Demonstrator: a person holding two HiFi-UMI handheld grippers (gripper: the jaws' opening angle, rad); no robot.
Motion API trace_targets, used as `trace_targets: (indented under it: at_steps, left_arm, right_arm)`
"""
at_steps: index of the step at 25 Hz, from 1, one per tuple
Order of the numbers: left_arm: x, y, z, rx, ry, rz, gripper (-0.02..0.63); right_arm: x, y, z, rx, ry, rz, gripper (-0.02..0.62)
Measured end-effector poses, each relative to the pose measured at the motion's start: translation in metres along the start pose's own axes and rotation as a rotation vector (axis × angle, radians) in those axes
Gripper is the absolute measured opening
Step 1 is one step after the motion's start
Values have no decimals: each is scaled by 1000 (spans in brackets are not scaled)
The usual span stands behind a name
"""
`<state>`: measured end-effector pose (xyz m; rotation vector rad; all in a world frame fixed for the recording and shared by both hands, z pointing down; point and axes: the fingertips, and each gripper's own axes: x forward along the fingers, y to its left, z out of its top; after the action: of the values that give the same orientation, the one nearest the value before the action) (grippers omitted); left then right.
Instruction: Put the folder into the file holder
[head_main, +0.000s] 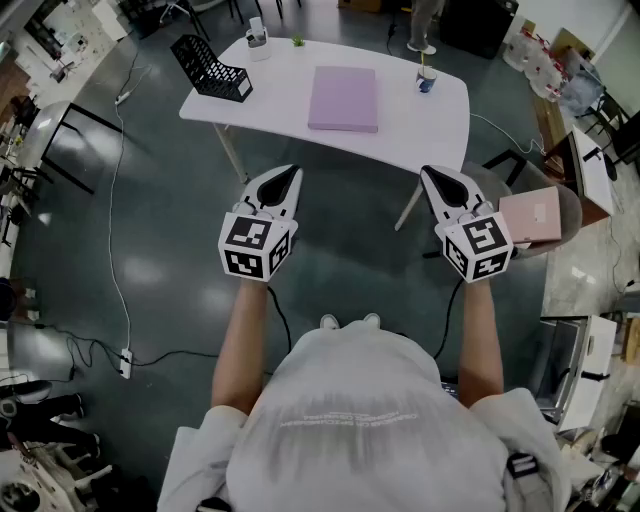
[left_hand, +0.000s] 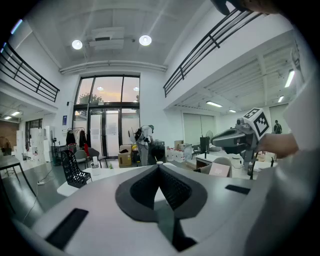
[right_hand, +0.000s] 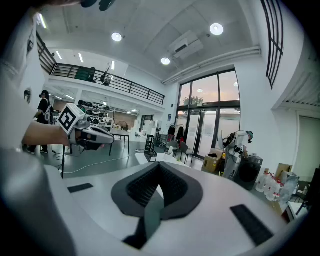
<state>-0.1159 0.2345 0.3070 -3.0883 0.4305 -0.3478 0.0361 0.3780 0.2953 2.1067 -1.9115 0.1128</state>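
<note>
Tabletop (head_main: 290, 108) bears file holder (head_main: 212, 68), folder (head_main: 344, 98) apart; left claw (head_main: 291, 172) and right claw (head_main: 428, 172) closed.

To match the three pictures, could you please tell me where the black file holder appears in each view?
Head view: the file holder stands at the upper left, on the left end of the white table.
Left gripper view: at the far left, below mid-height.
Right gripper view: small, just left of centre.
Shared landmark: the white table under it.
</note>
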Motion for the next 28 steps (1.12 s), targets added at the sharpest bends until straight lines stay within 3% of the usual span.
trace_targets:
  at_steps: [8,18,23,24,28]
  left_arm:
    - [2,10,-3,32,0,-17,14]
    - [-4,34,-6,23,-7,-10,14]
    - [-10,45,-10,17,-12,-16,15]
    - [-11,48,-11,14,-13,-18,15]
    - [-18,56,-17,1,-16,-39,50]
  right_arm:
    - [10,3,8,71,-41,9,20]
    - [28,21,6,-12,-6,23,20]
    - [33,27,11,49,-20,10,20]
    - [35,29,11,58,-15,11,33]
    - [42,43,10,72,-1,33,219]
